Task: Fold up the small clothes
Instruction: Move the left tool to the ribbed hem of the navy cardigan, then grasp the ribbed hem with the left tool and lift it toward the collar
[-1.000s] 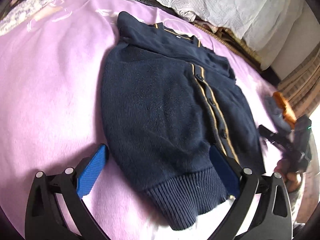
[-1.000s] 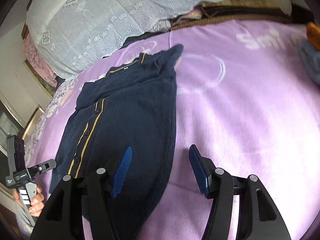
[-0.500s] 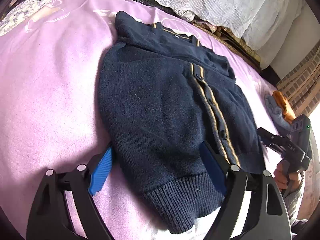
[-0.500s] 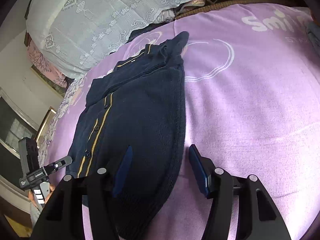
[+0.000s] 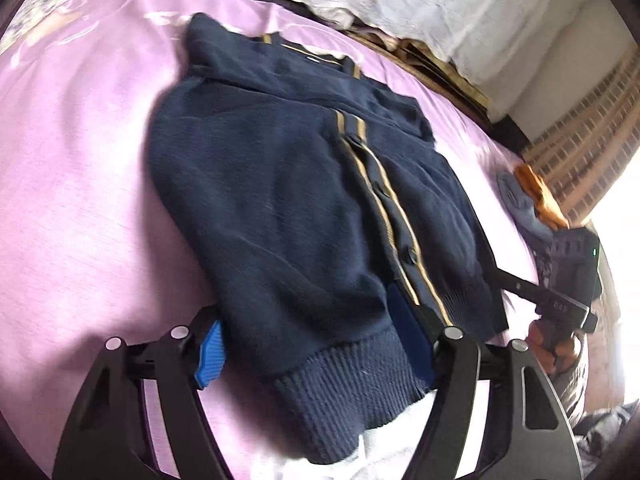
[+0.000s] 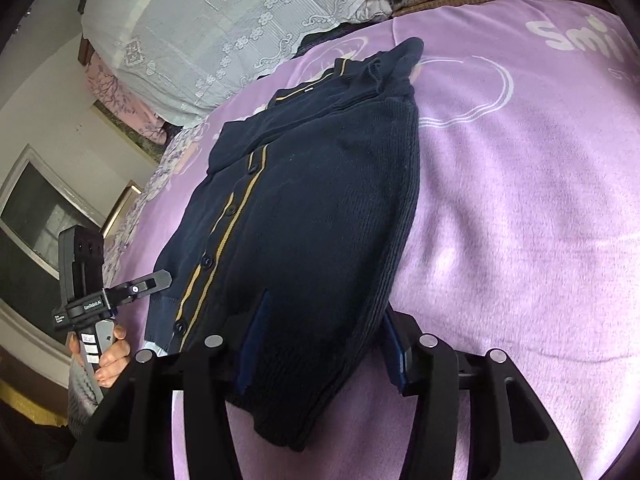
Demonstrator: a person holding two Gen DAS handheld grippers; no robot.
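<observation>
A navy knit cardigan [image 5: 288, 200] with gold stripes along its button band lies flat on a purple blanket [image 5: 80, 180], collar far, ribbed hem near. My left gripper [image 5: 306, 332] straddles the hem's left part. Its jaws are closing, one blue pad at the cardigan's side edge, the other on top of the knit beside the stripes. In the right wrist view the cardigan [image 6: 320, 200] runs away from my right gripper [image 6: 324, 320]. Its jaws are closing too, with the garment's right edge between the pads. Neither pair visibly pinches the fabric.
A white lace cover [image 6: 224, 20] is heaped at the bed's far end. Orange and grey-blue clothes [image 5: 536, 196] lie at the blanket's right side near a woven wall [image 5: 580, 152]. A white cloth [image 5: 384, 452] shows under the hem. A person's hand [image 6: 108, 356] holds each handle.
Both grippers have narrowed around the cardigan's hem, the left one by much more. The left pads now sit against the knit instead of wide of it.
</observation>
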